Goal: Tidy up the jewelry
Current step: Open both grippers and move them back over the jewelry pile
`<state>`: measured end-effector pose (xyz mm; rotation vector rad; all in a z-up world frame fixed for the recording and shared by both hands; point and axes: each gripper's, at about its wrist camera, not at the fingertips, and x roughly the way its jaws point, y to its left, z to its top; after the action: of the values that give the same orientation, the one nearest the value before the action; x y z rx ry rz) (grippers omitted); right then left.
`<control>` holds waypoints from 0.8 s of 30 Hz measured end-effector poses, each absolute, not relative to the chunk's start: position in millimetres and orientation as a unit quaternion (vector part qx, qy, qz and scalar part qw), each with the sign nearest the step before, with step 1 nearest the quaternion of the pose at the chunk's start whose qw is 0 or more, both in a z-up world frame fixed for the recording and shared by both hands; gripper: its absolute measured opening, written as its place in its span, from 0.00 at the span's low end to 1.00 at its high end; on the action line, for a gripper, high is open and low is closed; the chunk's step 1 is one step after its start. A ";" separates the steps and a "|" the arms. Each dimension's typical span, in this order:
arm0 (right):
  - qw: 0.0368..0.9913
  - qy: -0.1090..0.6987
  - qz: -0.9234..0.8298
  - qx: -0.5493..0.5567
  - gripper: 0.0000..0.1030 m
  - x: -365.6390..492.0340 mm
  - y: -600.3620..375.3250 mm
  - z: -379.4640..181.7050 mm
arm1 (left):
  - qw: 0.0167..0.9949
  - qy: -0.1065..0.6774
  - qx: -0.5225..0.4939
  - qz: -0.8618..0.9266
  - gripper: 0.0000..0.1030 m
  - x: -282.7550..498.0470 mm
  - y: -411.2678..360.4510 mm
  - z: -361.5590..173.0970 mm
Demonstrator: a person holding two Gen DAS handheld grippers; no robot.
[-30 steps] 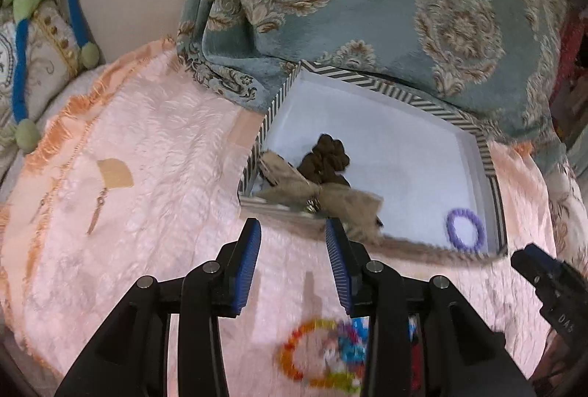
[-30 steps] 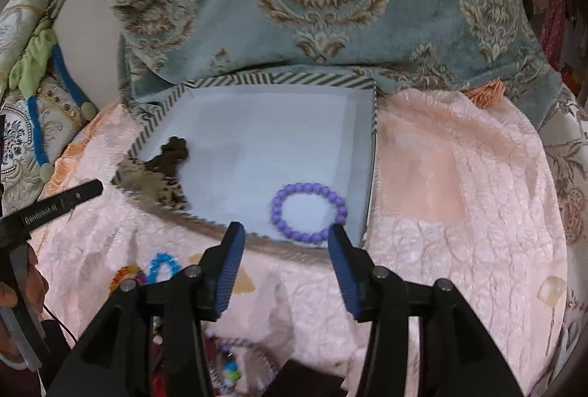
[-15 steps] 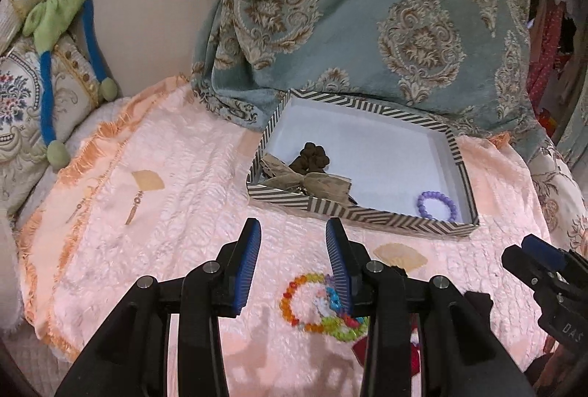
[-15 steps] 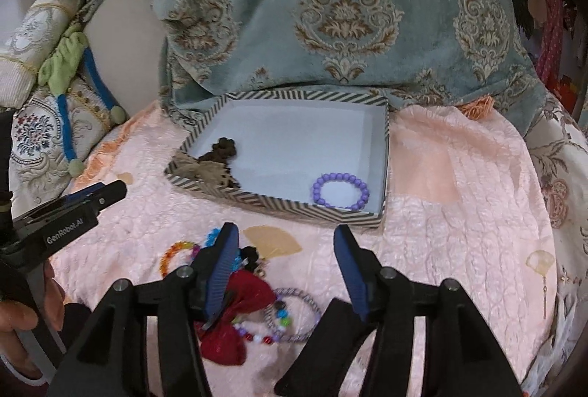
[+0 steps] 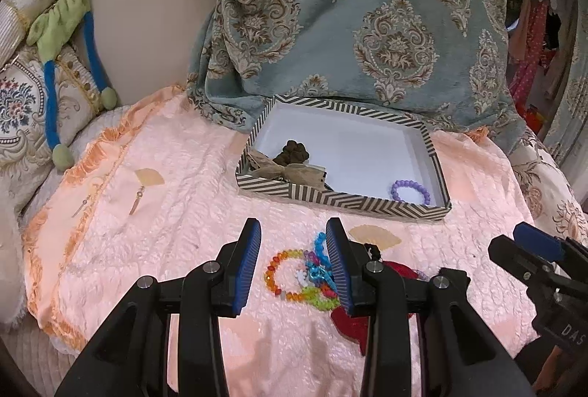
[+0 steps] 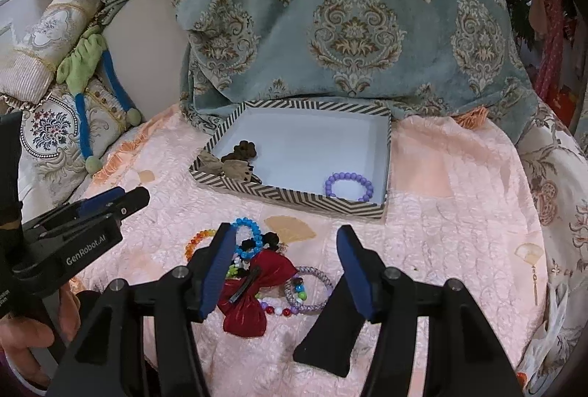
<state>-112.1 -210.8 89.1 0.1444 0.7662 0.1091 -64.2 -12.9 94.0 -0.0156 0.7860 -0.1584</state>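
The right gripper (image 6: pixel 284 263) is hovering with its jaws spread wide and holding nothing, directly above the loose pile on the pink bedspread (image 6: pixel 459 213); the red bow hair clip (image 6: pixel 257 290) is lying just below and between its fingers, toward the left one, with its long axis running near-left to far-right. The left gripper (image 5: pixel 292 263) is also gaping and holding nothing, poised over the multicolored bead bracelet (image 5: pixel 294 275) at the pile's left side, so each hand is sitting nearest its own half of the heap. Farther off, beyond the pile, the striped box (image 6: pixel 294 197) is waiting. Counting: one box, holding one purple bead bracelet (image 6: pixel 349 186) in its near right corner, one tan bow (image 6: pixel 229 169) and one dark brown cluster (image 6: pixel 244 151) at its left. Outside are one red bow, one blue bead bracelet (image 6: pixel 248 237), one lilac woven bangle (image 6: pixel 312 288), one multicolored bracelet, and some smaller bead strands too tangled to count.
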 end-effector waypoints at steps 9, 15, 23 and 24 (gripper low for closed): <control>0.926 0.367 0.049 0.073 0.60 -125.7 -215.8 95.2 | 0.919 0.385 -0.026 -0.081 0.20 -75.0 -1.0 101.3; 0.924 0.372 0.056 0.073 0.61 -128.4 -213.1 92.7 | 0.916 0.390 -0.028 -0.087 0.20 -79.3 0.3 101.4; 0.926 0.367 0.056 0.070 0.62 -129.0 -209.1 96.8 | 0.916 0.393 -0.040 -0.077 0.20 -76.1 9.6 100.7; 0.926 0.367 0.056 0.070 0.62 -128.7 -208.6 96.5 | 0.916 0.393 -0.041 -0.077 0.20 -76.0 9.9 100.5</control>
<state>-128.7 -208.6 96.5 0.1427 0.7529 0.1155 -76.0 9.9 100.5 -0.0836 0.8083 -0.1576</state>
